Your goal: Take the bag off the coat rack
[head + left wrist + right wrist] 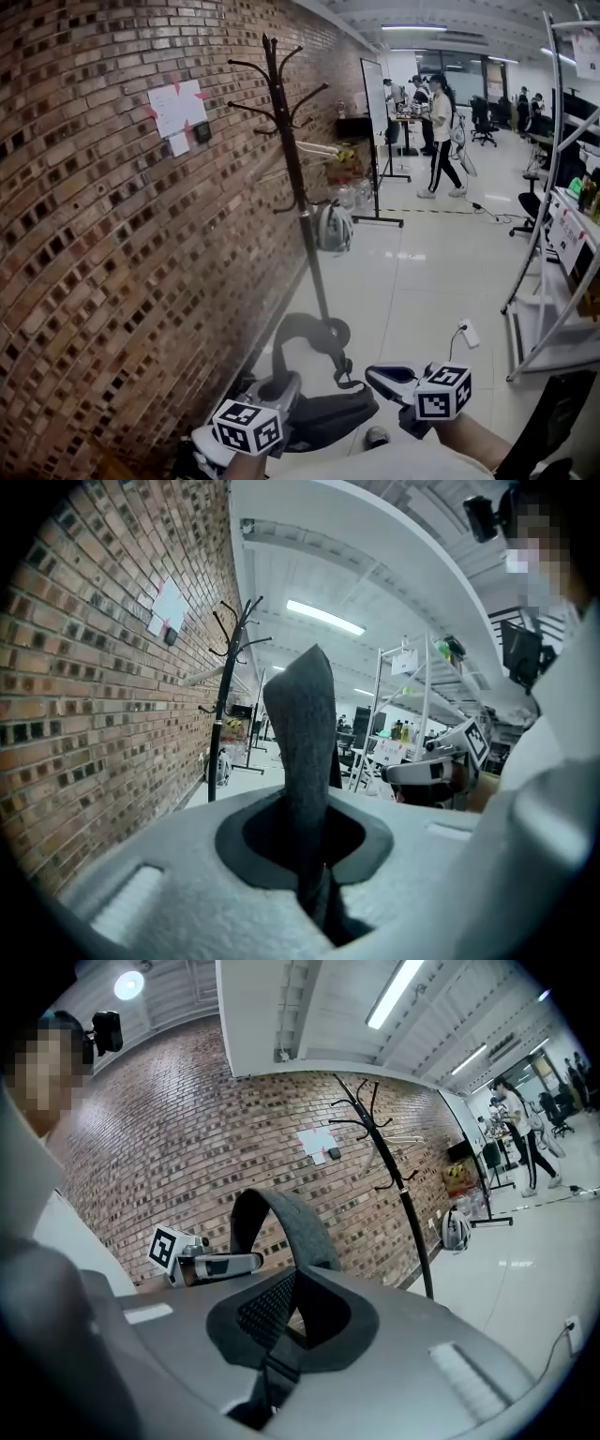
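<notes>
Low before the person, well clear of the tall dark metal coat rack (pixel 295 169), is the dark grey fabric bag (pixel 323 417). The 2 claws hold it. The left gripper (pixel 319 892) pinches its grey strap (pixel 302 733), and the right gripper (pixel 272 1372) clamps the padded strap loop (pixel 281 1218). Judged as removed; what remains calls for a steady hold.

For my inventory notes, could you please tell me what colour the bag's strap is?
The strap is dark grey, clearest in the right gripper view.
</notes>
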The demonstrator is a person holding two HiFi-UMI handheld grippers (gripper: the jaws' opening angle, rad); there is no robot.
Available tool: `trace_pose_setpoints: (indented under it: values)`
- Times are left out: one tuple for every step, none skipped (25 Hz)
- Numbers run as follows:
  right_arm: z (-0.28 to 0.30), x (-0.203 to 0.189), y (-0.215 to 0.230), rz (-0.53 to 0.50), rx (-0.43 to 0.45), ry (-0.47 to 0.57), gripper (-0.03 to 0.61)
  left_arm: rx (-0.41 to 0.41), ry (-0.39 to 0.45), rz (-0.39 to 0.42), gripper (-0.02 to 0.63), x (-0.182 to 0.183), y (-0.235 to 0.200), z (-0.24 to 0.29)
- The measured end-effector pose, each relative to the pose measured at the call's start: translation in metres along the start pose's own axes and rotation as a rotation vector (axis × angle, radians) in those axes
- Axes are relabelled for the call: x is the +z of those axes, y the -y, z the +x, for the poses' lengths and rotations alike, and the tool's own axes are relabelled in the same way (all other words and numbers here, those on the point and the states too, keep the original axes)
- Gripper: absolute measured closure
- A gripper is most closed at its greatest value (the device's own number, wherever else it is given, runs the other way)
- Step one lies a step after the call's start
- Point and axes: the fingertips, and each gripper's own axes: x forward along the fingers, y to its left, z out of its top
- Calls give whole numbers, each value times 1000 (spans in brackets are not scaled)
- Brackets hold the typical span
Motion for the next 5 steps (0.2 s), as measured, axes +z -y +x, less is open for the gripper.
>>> trace_pose_setpoints:
  values:
    - [0,0,2,-1,-1,0,580,1,0,3,592,1,0,2]
    - [0,1,3,-2,-2,-1,580,3,-1,6,592,2,-1,3]
    - [0,2,4,-3,-1,-1,580,5,-1,9,592,3,-2,4]
    - [1,3,5,-4,0,-1,580,7,-2,13,592,4,-2,5]
    - [1,4,6,-4,1,-2,580,9,-3,16,592,5,-3,6]
